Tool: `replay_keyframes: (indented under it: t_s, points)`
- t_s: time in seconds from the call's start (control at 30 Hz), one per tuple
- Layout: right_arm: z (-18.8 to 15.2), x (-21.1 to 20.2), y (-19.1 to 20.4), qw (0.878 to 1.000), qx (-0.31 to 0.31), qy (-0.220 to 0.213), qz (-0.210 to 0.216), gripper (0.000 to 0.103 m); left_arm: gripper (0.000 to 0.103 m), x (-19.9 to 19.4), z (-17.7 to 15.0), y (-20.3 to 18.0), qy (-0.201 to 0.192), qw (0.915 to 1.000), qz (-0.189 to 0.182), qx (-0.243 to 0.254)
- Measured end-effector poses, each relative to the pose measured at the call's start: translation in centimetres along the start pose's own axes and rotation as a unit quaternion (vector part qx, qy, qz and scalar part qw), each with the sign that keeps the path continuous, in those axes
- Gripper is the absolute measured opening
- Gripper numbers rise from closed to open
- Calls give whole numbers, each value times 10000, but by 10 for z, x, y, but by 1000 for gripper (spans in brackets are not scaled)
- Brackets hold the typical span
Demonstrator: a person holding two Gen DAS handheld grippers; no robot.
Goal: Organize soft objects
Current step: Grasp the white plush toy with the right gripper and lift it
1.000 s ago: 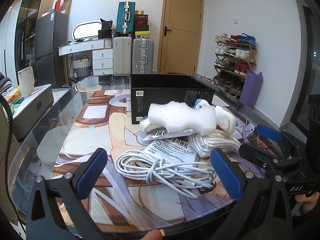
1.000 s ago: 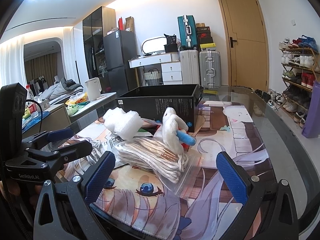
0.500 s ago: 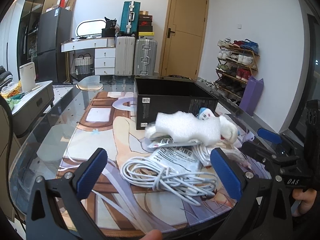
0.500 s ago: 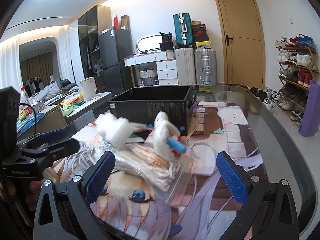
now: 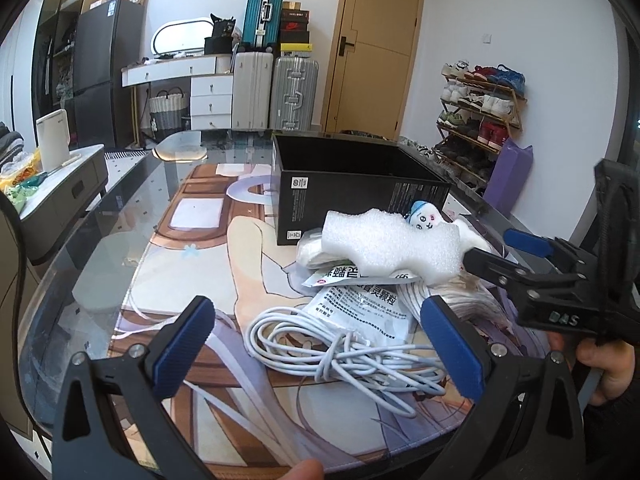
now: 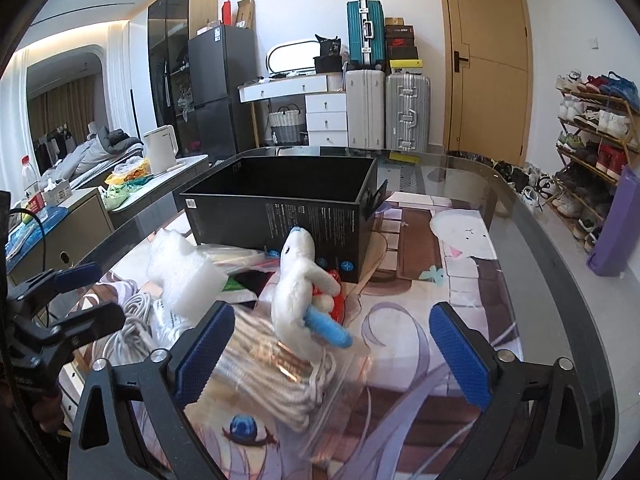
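Note:
A pile lies on the printed mat in front of an open black box (image 5: pixel 352 188) (image 6: pixel 280 204). On it are a white foam block (image 5: pixel 392 246) (image 6: pixel 184 276), a white plush toy (image 6: pixel 298 276) (image 5: pixel 426 214) holding a blue stick, a coiled white cable (image 5: pixel 340 340), a printed white packet (image 5: pixel 364 312) and a bagged bundle of cream rope (image 6: pixel 276 380). My left gripper (image 5: pixel 320 344) is open and empty, just short of the cable. My right gripper (image 6: pixel 332 348) is open and empty, just short of the plush toy and rope.
The glass table's curved edge (image 6: pixel 560 280) runs on the right. A shoe rack (image 5: pixel 480 112), a purple bag (image 6: pixel 616 232), suitcases (image 5: pixel 276 92) and a low side cabinet with a white kettle (image 5: pixel 54 148) stand around the table.
Both grippers have moved closer to the pile, which looks larger now. Both stay open. The objects on the table have not moved.

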State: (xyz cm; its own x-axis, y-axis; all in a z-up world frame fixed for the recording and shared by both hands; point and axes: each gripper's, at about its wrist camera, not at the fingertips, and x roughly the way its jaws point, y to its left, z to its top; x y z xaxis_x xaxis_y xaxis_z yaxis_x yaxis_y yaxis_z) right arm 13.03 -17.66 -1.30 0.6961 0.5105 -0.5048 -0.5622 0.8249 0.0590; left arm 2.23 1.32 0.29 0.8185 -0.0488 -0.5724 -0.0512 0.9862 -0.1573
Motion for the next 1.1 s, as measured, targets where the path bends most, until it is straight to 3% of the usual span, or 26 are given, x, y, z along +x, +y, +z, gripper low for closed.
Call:
replay_keyframes:
  t_s: [0.13,0.27,0.57,0.83,1.1]
  points:
    - [5,13,-4,9998,81,160,-67,97,103,0,1,4,103,9995,-238,-186]
    - [11,21,-2,9997,14,242,-36,95,103,-1,1,2,138,9996,-210,-127]
    - [14,41,3,9966,37,541,617,54,103,2,-4,-3,271,9995,-167,-8]
    - [9,34,6,9973,7,349,649,34,103,3,-4,-4,265,9996,-21,81]
    - [7,1,-10,9980,268,-241,514,33,103,5,-5,-2,423,9988,-212,-151]
